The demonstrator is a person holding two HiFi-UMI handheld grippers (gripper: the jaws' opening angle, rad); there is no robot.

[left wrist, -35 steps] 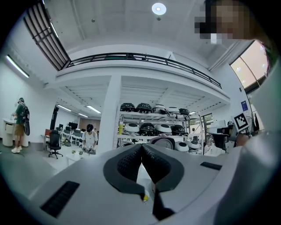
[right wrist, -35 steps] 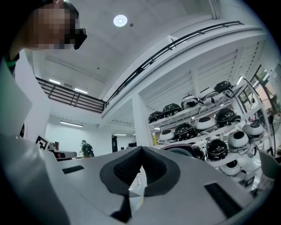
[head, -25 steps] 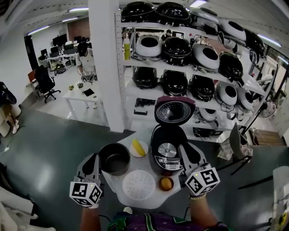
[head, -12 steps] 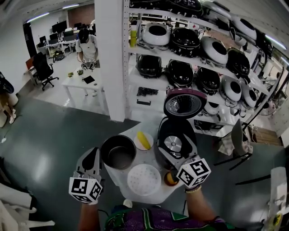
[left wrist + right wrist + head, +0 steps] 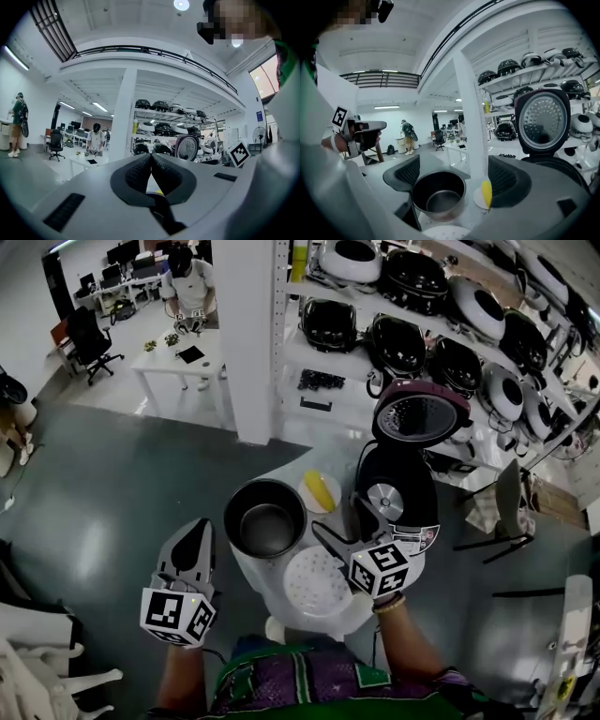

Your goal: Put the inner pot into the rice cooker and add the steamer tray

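Steel inner pot (image 5: 267,521) sits on the surface (image 5: 262,582), left of the open rice cooker (image 5: 398,493), steamer tray (image 5: 316,584) just in front. We're on step one, we reckon: the right hand-held gripper (image 5: 342,524), jaws just opened wide, frames the pot, pads not touching. Left hand-held gripper (image 5: 199,527) clenched, empty. Next we'd straddle the rim and clamp.
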